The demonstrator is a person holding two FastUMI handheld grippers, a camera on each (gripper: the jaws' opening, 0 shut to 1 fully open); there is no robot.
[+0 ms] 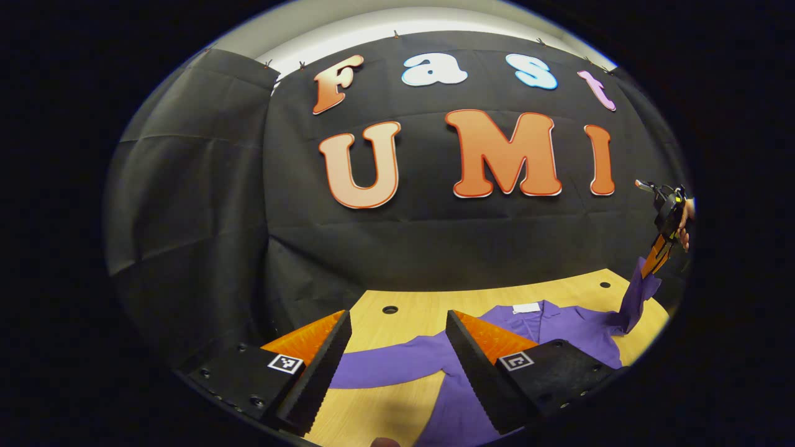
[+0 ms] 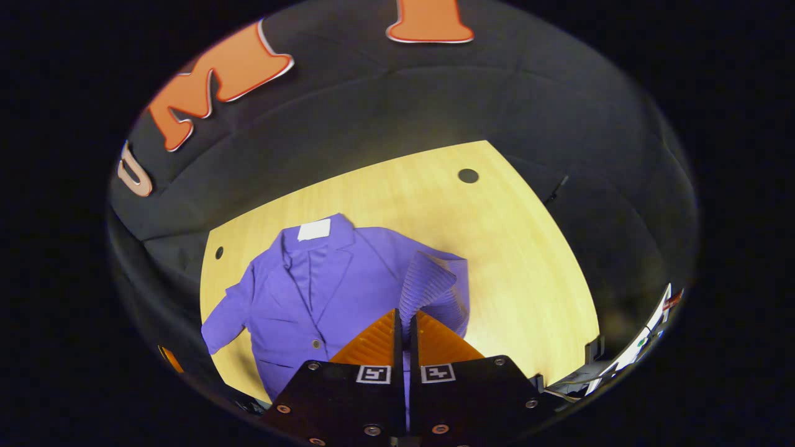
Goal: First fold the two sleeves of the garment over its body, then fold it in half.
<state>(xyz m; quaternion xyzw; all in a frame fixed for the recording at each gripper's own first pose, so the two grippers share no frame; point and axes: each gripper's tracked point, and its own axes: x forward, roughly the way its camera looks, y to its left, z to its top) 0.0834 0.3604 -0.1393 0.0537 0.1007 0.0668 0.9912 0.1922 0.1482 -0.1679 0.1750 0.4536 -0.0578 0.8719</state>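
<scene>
A purple collared garment (image 2: pixel 329 285) lies flat on the wooden table (image 2: pixel 497 248), front up, with a white label (image 2: pixel 313 230) at its neck. My right gripper (image 2: pixel 405 315) is shut on one sleeve (image 2: pixel 435 282) and holds it raised above the table beside the body. In the left gripper view this right gripper (image 1: pixel 653 262), held by a hand, hangs at the far right with the sleeve (image 1: pixel 638 295) dangling from it. My left gripper (image 1: pixel 397 315) stands open low over the garment (image 1: pixel 559 329), near its other sleeve (image 1: pixel 385 363), with nothing between its fingers.
Round holes (image 2: pixel 467 176) (image 1: pixel 390 309) are cut into the tabletop near its far edge. The black cloth wall (image 1: pixel 435 236) stands close behind the table. Some white objects (image 2: pixel 646 344) sit past the table's right side.
</scene>
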